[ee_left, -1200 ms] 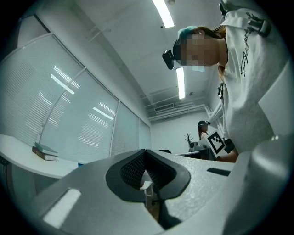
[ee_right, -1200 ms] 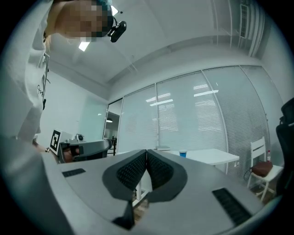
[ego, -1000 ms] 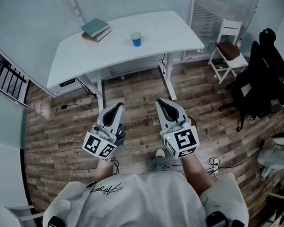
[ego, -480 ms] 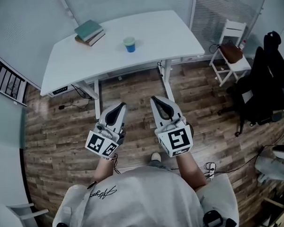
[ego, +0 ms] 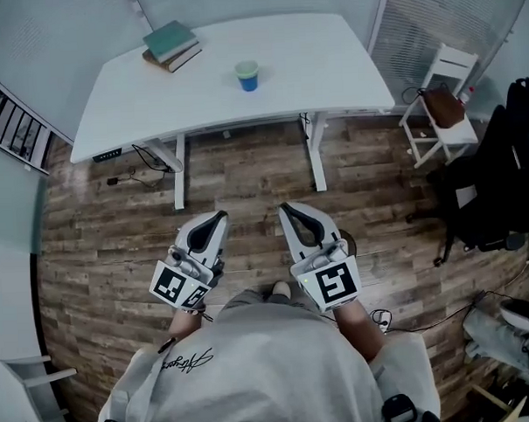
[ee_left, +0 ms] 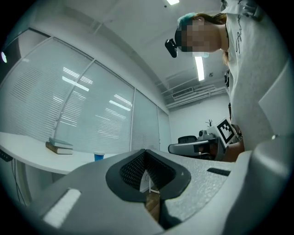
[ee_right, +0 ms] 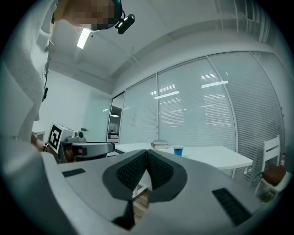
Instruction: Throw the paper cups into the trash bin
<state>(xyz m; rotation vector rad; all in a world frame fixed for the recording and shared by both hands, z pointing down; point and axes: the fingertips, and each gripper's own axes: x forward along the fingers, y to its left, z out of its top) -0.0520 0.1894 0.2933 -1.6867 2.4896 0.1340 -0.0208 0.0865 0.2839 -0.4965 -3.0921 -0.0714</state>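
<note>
Head view shows the blue paper cup (ego: 247,75) upright on the white rectangular desk (ego: 328,63), well apart from the left gripper (ego: 214,219) and right gripper (ego: 292,210), both clenched on nothing (no bin visible), so a shut-jawed approach could topple it.

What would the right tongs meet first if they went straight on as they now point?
The shut right tongs point across the wood floor at the white desk; probably its front edge near the leg comes first, short of the paper cup. Depth is unclear.

Blue paper cup (ego: 247,75), white desk (ego: 319,59)
</note>
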